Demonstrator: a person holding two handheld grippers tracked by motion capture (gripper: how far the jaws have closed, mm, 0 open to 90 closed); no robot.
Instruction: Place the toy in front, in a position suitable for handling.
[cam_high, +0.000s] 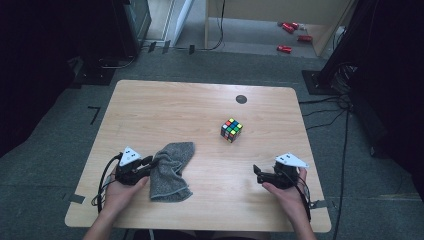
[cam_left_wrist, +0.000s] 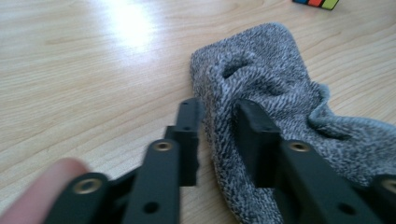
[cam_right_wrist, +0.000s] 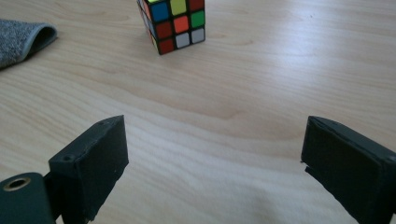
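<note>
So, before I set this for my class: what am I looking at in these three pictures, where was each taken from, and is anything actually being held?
A person sits at a wooden table and holds a hand-worked tool with two black jaws in each hand; there is no robot arm. The high view looks down from above the person. The other two pictures come from small cameras riding on the tools, looking along their jaws.

On the table lie a grey knitted cloth, rumpled, and a colourful puzzle cube standing farther away.

The left gripper has its jaws closed on a fold of the cloth, pinching it. The right gripper has its jaws wide apart over bare wood, holding nothing, with the cube ahead of it.
</note>
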